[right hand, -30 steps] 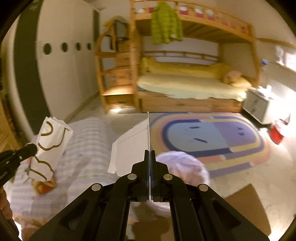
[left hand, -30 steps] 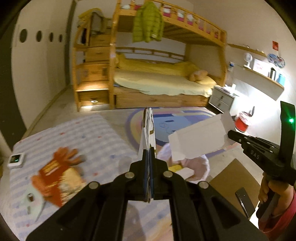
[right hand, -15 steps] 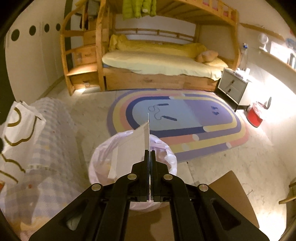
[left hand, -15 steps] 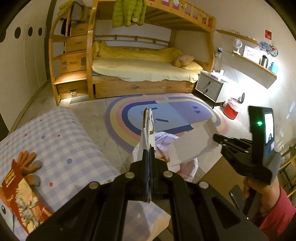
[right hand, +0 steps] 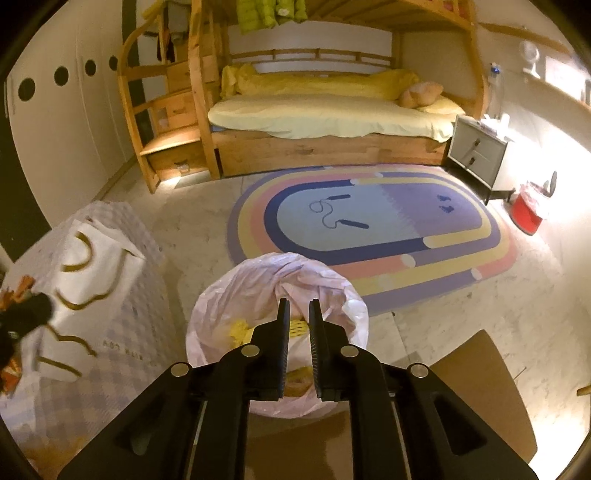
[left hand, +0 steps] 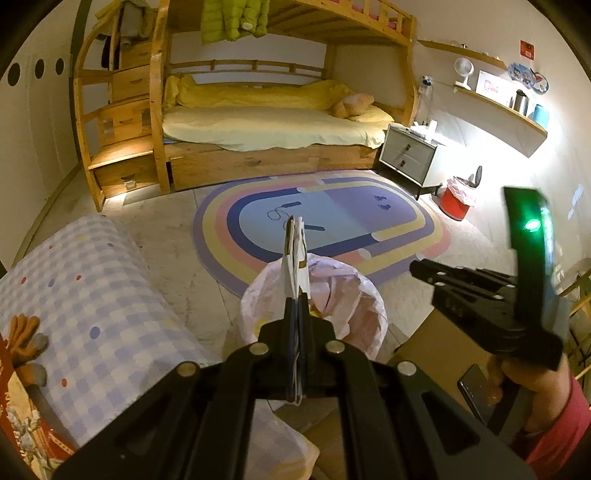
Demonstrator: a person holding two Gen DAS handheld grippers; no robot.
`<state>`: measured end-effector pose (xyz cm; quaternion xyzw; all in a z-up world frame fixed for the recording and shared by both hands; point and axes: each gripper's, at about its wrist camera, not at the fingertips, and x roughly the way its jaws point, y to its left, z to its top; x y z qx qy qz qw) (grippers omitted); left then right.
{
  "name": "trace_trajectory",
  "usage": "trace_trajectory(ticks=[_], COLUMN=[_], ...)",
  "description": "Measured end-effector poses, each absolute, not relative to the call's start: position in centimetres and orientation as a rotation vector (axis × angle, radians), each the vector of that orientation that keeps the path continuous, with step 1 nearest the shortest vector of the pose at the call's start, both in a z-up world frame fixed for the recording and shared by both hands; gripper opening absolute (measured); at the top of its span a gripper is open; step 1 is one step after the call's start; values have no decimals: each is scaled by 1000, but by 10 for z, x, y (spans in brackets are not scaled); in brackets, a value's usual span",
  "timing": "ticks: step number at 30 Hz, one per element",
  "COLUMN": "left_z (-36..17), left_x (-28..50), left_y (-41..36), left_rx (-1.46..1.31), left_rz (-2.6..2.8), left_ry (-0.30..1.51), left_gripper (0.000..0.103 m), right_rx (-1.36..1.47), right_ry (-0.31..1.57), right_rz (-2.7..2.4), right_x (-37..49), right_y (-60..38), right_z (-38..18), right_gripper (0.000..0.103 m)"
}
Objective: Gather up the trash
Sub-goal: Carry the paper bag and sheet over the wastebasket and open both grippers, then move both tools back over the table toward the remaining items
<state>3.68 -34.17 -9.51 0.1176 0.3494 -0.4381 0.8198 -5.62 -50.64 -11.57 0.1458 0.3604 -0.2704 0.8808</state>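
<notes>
Above the lined bin [right hand: 236,295], right gripper [right hand: 299,314] just parted, empty.

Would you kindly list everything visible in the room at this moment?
bin: 1, pink liner, floor below grippers
paper bag: 1, white with gold, in left gripper over bin
rug: 1, rainbow oval, floor
bunk bed: 1, wood, yellow bedding, far wall
jacket: 1, green, on top bunk rail
nightstand: 1, grey, right of bed
red bin: 1, by nightstand
checked cover: 1, blue-white, left
left gripper: shut on paper bag
right gripper: jaws just opened, nothing between them
hand: 1, red sleeve, holds right gripper
</notes>
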Motion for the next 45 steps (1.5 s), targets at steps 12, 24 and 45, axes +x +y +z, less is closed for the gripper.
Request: trace_trajectory(ticks=[12,24,45], left_z=[-111,-91,-48], left_x=[44,63,24], left_y=[-411,-376,-159], left_rx=[332,273,181], left_rz=[-1015,-886,-577], left_ry=[754,736,676], left_gripper=[0,38,62], right_rx=[358,364,212], right_ry=[686,682,684], right_rz=[-602,-580,-119], right_x=[-82,-84,-44], right_y=[-523,-514,-344], right_z=[-99,-93,-44], right_gripper=[12,13,26])
